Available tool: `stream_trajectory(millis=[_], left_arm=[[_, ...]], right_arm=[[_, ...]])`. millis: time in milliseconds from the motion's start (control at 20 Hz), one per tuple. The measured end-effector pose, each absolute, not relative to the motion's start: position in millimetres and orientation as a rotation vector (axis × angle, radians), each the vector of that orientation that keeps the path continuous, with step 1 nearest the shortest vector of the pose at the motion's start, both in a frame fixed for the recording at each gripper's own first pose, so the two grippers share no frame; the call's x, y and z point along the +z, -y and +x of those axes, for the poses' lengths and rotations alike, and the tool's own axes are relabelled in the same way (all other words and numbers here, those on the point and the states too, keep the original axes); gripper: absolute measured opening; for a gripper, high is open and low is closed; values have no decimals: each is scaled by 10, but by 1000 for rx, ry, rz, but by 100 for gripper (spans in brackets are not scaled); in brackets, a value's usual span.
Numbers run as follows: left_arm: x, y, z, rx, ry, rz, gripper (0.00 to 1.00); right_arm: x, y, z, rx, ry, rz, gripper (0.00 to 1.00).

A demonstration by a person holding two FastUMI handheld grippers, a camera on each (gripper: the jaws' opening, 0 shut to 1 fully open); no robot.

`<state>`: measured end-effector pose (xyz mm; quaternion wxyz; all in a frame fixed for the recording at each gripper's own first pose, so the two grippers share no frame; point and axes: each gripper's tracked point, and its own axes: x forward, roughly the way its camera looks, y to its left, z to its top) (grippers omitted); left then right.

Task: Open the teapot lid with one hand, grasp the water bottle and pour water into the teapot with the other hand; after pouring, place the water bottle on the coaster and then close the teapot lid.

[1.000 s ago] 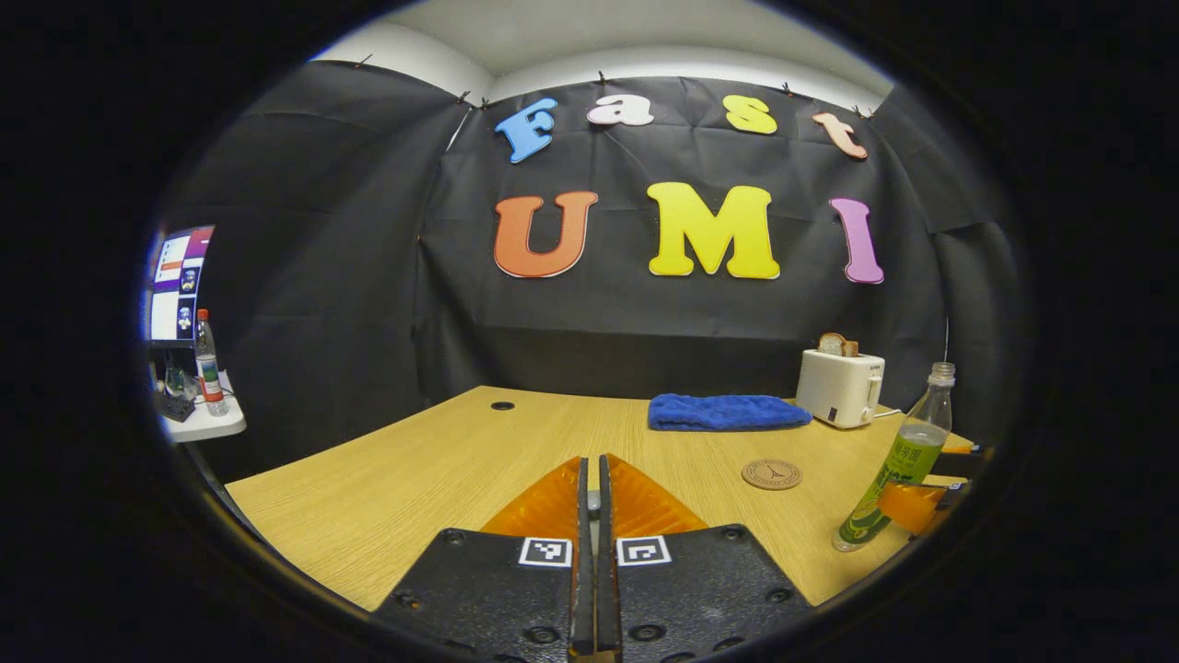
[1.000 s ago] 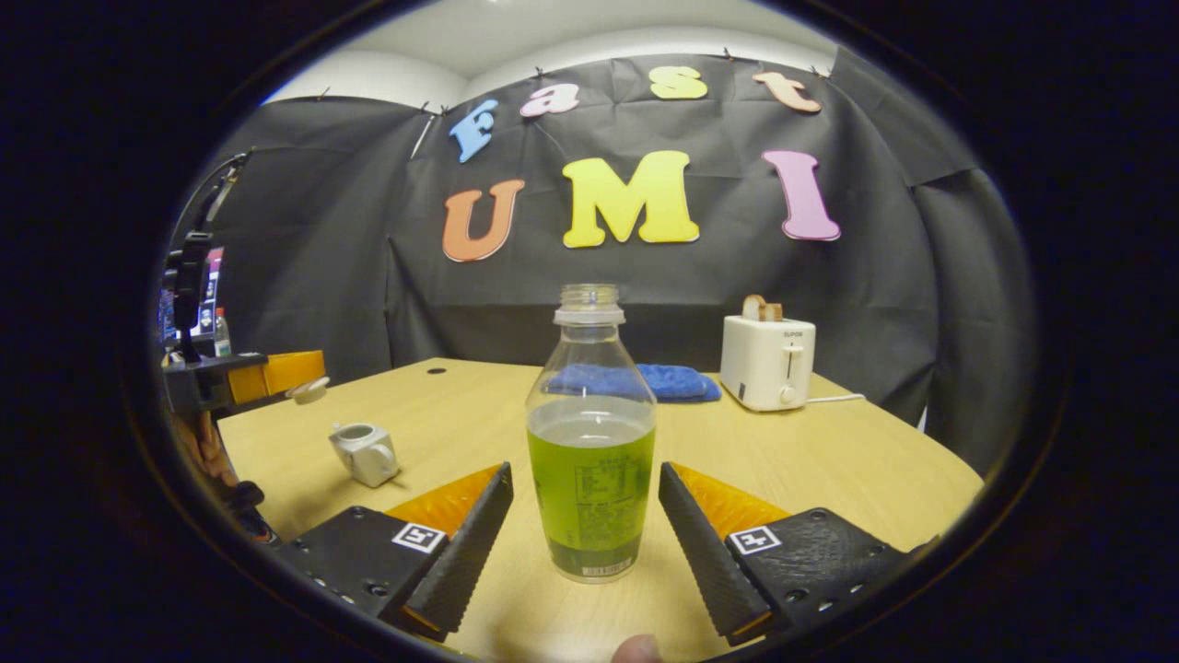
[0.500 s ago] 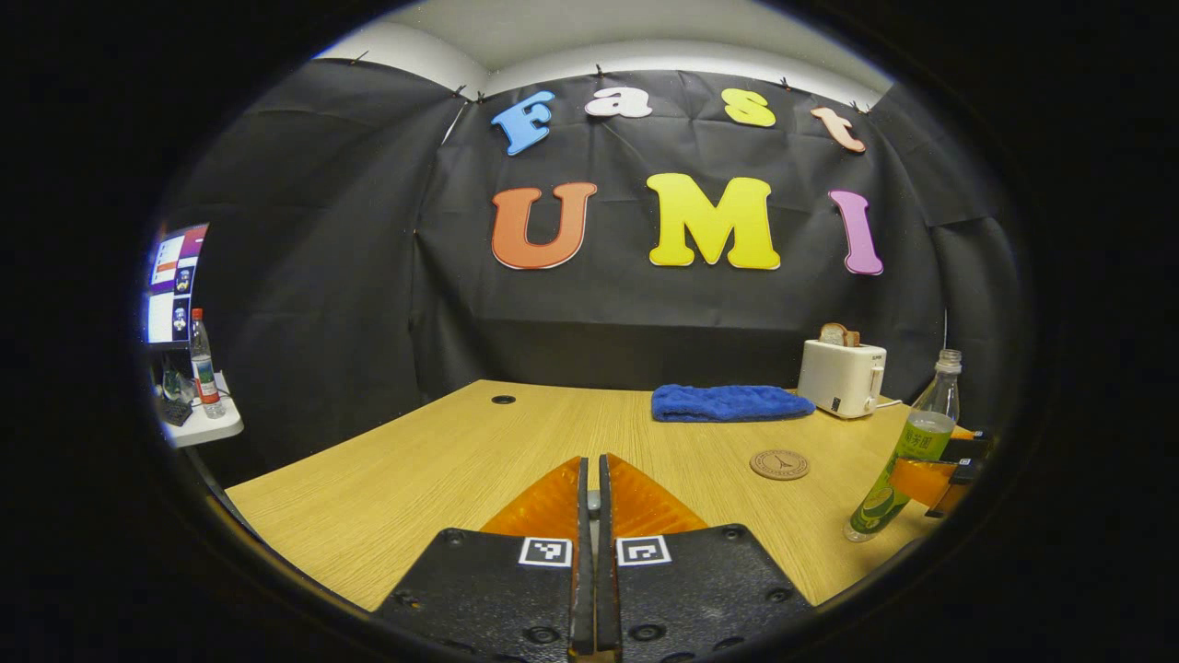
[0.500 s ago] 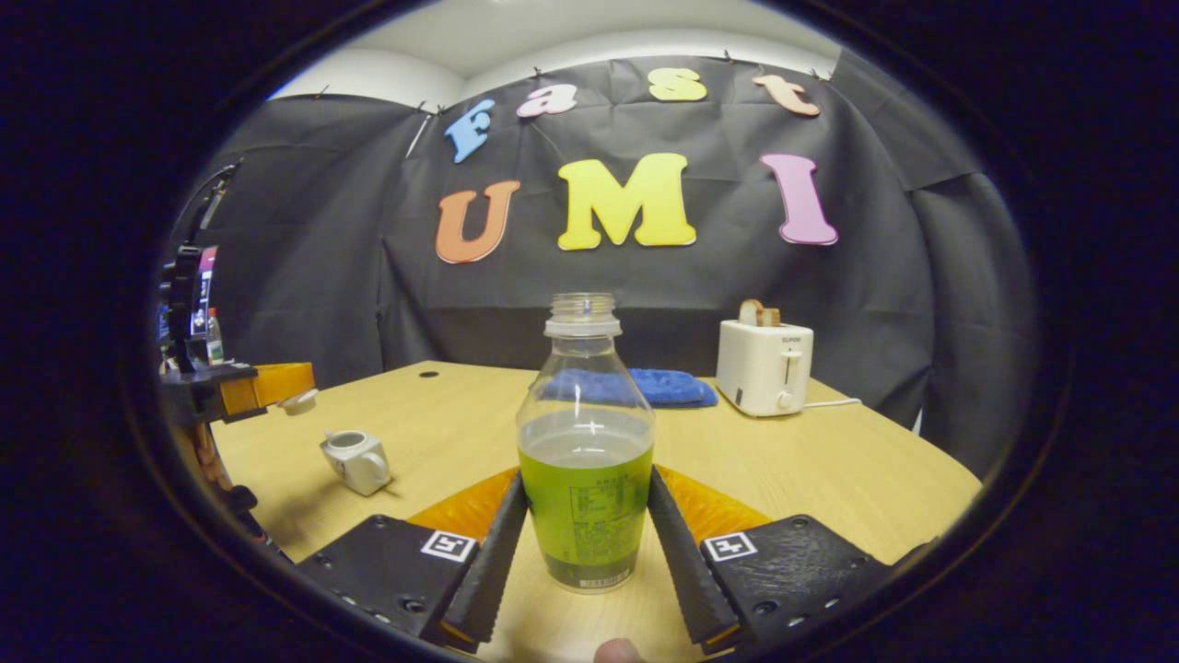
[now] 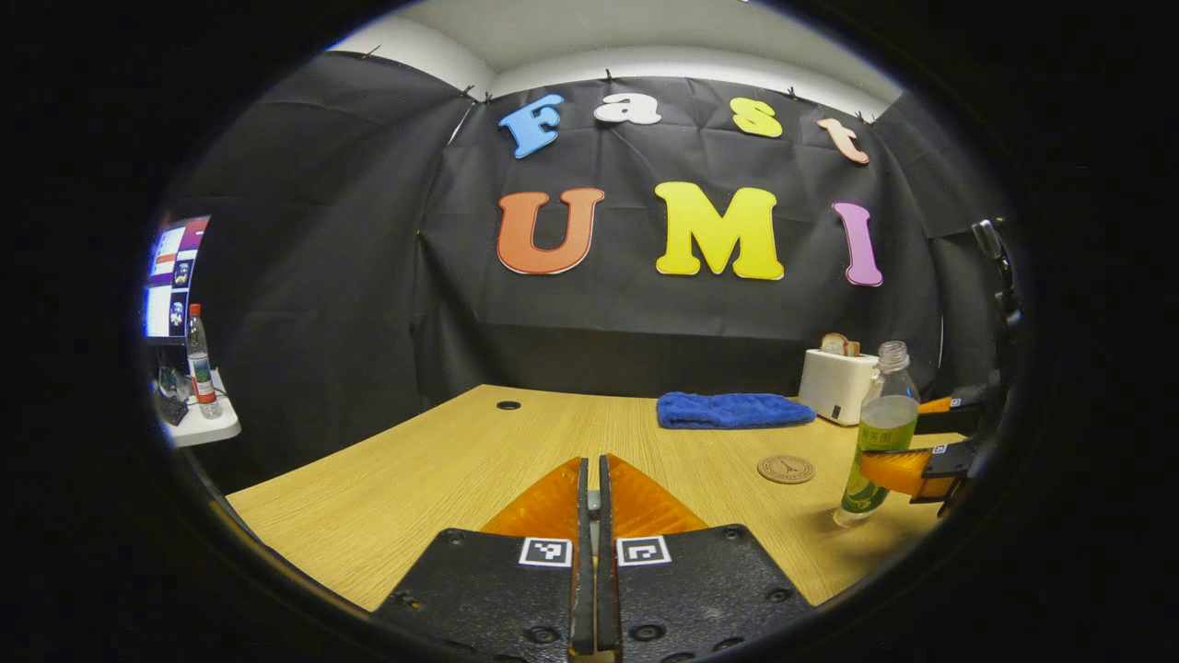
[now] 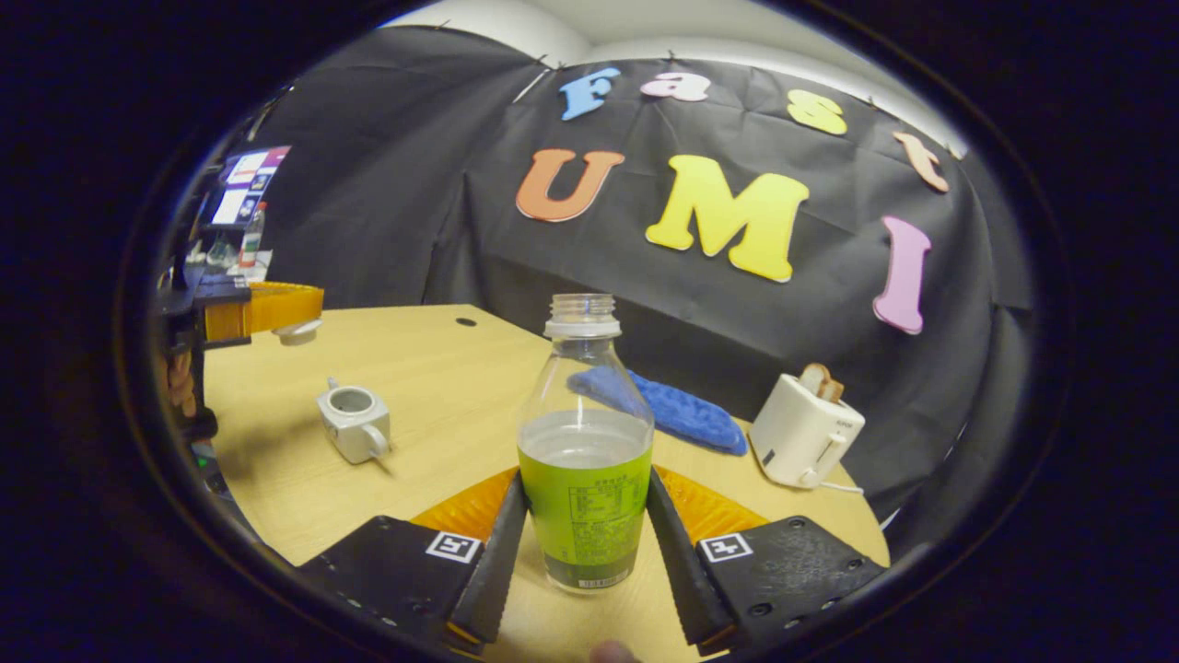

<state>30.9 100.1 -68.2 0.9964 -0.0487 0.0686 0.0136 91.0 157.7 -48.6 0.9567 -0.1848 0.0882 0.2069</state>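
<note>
The clear water bottle (image 6: 587, 460), uncapped with a green label and part full of water, sits between the fingers of my right gripper (image 6: 586, 482), which is shut on its lower body. In the left gripper view the same bottle (image 5: 875, 440) leans a little in that gripper (image 5: 907, 470), right of the round coaster (image 5: 786, 469). The small white teapot (image 6: 353, 422) stands open on the table, to the left. My left gripper (image 5: 593, 471) is shut; in the right gripper view it (image 6: 276, 308) hangs above the teapot with the white lid (image 6: 297, 331) pinched in it.
A blue towel (image 5: 734, 410) and a white toaster (image 5: 836, 385) holding bread lie at the back of the wooden table (image 5: 442, 479). A cable hole (image 5: 507, 405) is at the far left. A side shelf with a monitor and another bottle (image 5: 195, 359) stands beyond the left edge.
My right gripper closed on the water bottle, then carried it leftwards and tilted. The left gripper stayed nearly still, holding the lid.
</note>
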Motion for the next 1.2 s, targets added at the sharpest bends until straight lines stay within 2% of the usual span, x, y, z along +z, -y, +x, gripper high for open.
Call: stream_trajectory(millis=[250, 850, 1200], left_arm=[[-732, -1076, 303, 1, -145, -87, 4], [-815, -1409, 279, 17, -152, -101, 4], [-926, -1449, 265, -13, -170, -74, 4]], right_arm=[[-320, -1869, 1089, 461, -137, -573, 72], [-652, -2431, 1079, 526, -50, -1072, 72], [-609, -2597, 1042, 510, 95, -1337, 72]])
